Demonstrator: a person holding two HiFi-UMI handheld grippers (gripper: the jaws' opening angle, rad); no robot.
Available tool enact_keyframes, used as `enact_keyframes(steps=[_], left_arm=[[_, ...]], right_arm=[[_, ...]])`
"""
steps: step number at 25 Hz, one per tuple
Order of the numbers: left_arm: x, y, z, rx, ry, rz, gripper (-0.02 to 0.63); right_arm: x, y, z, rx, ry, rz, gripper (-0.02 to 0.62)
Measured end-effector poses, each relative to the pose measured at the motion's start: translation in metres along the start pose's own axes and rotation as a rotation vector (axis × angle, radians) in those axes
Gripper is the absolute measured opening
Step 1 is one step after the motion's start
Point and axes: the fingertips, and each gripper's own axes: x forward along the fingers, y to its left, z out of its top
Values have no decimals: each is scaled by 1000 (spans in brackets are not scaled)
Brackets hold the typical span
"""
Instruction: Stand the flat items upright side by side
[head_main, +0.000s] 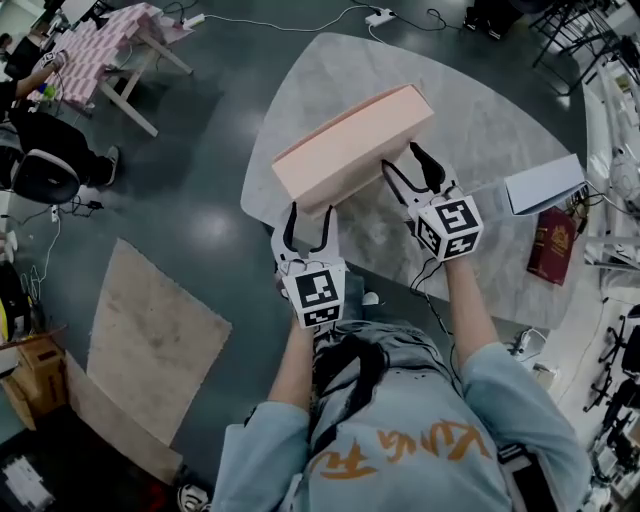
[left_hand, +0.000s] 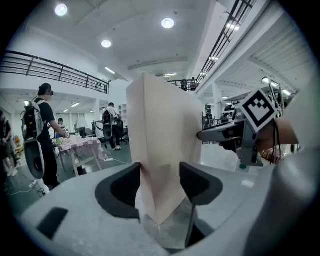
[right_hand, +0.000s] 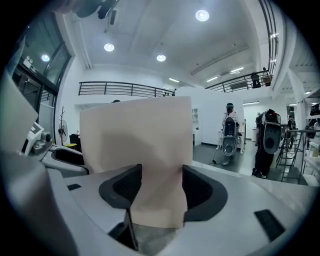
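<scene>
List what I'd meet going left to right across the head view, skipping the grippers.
Pink-checked table → pink box → white box

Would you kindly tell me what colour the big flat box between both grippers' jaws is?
Plain pale pink; the box shows best in the head view.

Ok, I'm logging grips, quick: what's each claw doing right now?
Left claw: closed on the pink box, at its near corner.
Right claw: closed on the same pink box.
</scene>
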Motion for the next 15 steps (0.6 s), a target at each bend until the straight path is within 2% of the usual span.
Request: enact_keyframes(steps=[10, 15], left_arm=[[-9, -3, -3, -20, 22, -5, 256], [-19, -6, -8, -85, 24, 8, 252]], right_arm=[[-19, 21, -2, 7, 14, -17, 236], [-41, 26, 2, 27, -22, -35, 164]])
